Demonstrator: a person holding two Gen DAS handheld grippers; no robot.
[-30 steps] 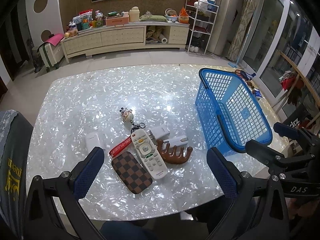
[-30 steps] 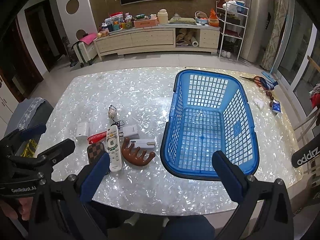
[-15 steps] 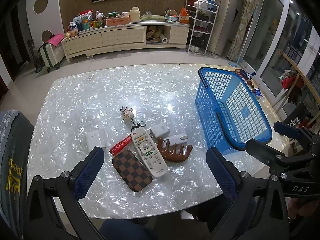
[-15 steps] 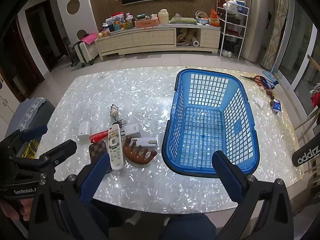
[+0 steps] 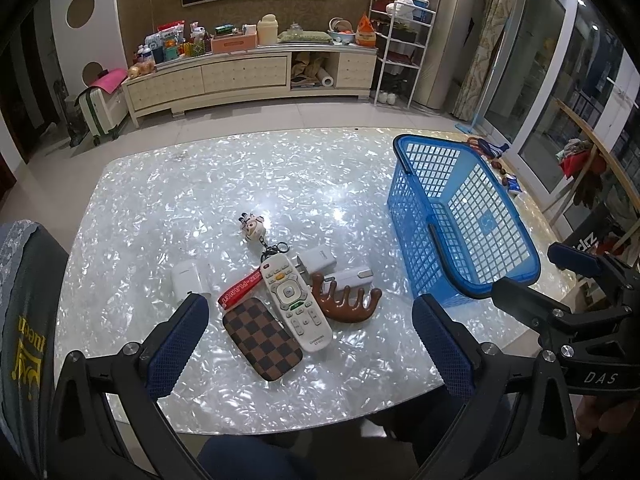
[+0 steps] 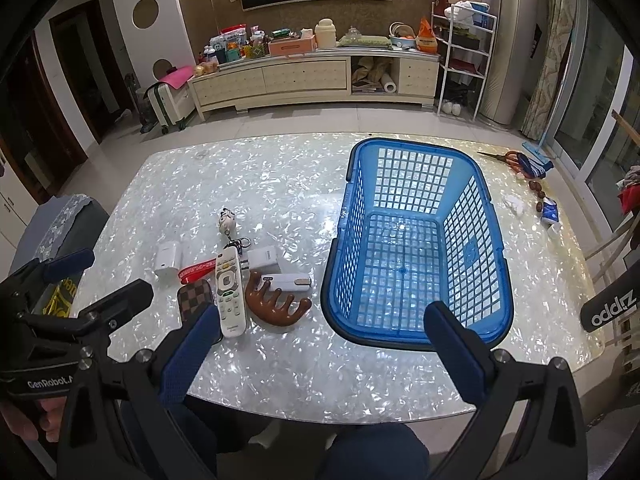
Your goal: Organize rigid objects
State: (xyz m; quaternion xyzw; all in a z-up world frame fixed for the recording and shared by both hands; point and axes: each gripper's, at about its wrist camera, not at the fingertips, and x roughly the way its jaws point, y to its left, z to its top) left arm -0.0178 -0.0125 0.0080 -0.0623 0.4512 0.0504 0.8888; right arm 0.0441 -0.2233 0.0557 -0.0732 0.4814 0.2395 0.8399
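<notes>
A cluster of small items lies on the pearly table: a white remote [image 5: 296, 304] [image 6: 229, 292], a brown checkered case [image 5: 262, 344] [image 6: 195, 298], a brown antler-shaped comb [image 5: 347, 308] [image 6: 278, 308], a red strap keychain [image 5: 240, 290] with a small figurine [image 5: 251, 227], and white adapters [image 5: 191, 278] [image 5: 318, 260]. An empty blue basket [image 6: 416, 332] [image 5: 500, 284] stands to their right. My left gripper [image 5: 308, 340] hangs open above the table's near edge, over the case. My right gripper [image 6: 320, 344] is open too, held near the basket's front left corner.
Scissors [image 6: 508, 158] and small bits lie at the table's far right edge. A dark chair back [image 5: 24, 300] stands at the left. A person's legs [image 6: 372, 456] are under the near edge. A long cabinet [image 6: 312, 76] lines the far wall.
Both grippers have drifted slightly back and up; the objects look a touch farther away. Nothing on the table has moved.
</notes>
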